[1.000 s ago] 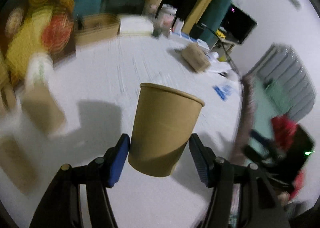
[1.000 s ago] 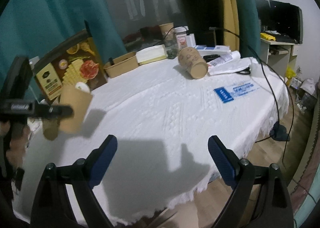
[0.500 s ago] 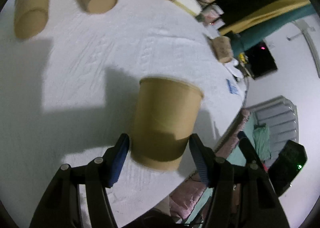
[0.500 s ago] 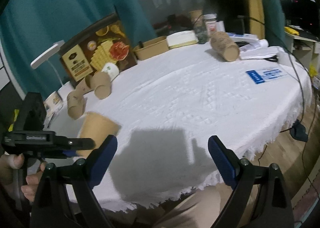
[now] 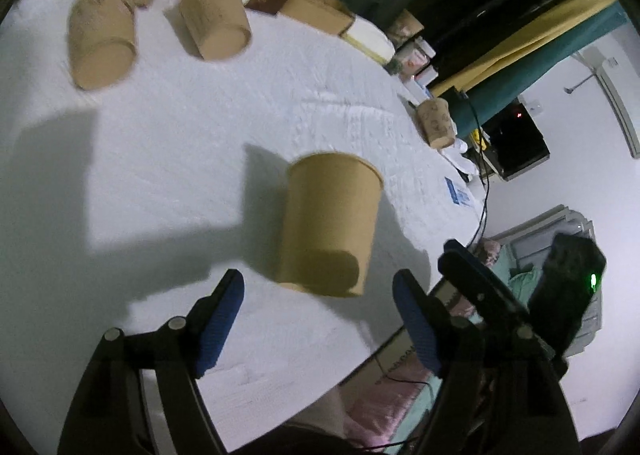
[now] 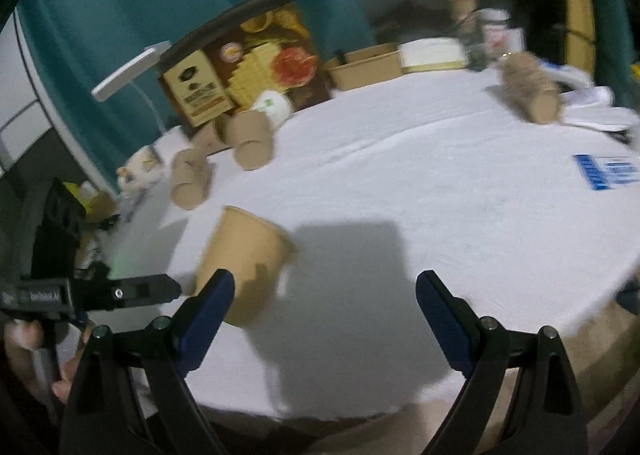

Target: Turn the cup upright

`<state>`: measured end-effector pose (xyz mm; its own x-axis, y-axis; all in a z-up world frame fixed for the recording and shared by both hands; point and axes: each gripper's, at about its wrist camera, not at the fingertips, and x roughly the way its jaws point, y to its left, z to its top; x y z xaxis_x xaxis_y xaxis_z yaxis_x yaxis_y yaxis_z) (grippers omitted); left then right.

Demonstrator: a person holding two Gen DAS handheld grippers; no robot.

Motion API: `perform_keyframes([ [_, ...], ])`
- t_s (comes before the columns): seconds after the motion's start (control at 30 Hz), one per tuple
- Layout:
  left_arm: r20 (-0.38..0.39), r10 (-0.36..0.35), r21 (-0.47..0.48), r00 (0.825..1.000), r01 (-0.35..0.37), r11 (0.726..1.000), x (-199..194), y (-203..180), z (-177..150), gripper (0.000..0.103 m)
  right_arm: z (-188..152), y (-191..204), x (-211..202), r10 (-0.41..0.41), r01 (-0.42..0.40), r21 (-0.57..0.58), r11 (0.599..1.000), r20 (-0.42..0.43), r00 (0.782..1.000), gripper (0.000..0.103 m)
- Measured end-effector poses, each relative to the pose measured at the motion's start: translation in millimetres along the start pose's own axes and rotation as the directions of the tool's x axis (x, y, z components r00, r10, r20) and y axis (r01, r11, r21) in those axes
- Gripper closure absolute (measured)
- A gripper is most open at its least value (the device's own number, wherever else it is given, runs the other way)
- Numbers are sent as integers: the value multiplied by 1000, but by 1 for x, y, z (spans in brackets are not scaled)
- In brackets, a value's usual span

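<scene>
A: The left hand-held gripper (image 5: pixel 318 305) is released, its blue pads spread wide and touching nothing. The right hand-held gripper (image 6: pixel 325 315) also stands wide apart, holding nothing.

B: And the cup (image 5: pixel 330 229)?

A: Upright on the white worktop (image 5: pixel 180 159), mouth up, just ahead of the left pads and between them, clear of both. From the right wrist view it sits near the worktop's front edge, to the left.

B: Farther out?

A: Two cups on their sides (image 5: pixel 102 41), close together toward the worktop's far left. Behind them a printed box (image 6: pixel 240 67) leans upright. Another tipped cup (image 6: pixel 532 95) lies well apart at the far right, with a blue card (image 6: pixel 608 171) near that edge.
</scene>
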<state>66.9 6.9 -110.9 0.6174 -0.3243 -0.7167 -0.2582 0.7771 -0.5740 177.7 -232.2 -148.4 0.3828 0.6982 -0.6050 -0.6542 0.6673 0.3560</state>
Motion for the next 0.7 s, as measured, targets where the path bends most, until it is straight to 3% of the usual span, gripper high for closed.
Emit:
perform_keyframes([
  [0.1,41,29,44,999,-31,999,-19,10,1,26,11,14,17,79,-79,-2,997,-53,995,12],
  [0.2,94,81,101,992,-91,991,-35,18,3,26,23,17,43,161,-152,74,986,-131,978,12],
  [0.4,195,173,198,965,-211,957,-53,36,7,26,39,24,88,200,-159,171,972,-255,946,12],
  [0.7,223,107,185,969,-150,971,-69,68,10,26,46,38,123,204,-145,181,973,-373,905,12],
])
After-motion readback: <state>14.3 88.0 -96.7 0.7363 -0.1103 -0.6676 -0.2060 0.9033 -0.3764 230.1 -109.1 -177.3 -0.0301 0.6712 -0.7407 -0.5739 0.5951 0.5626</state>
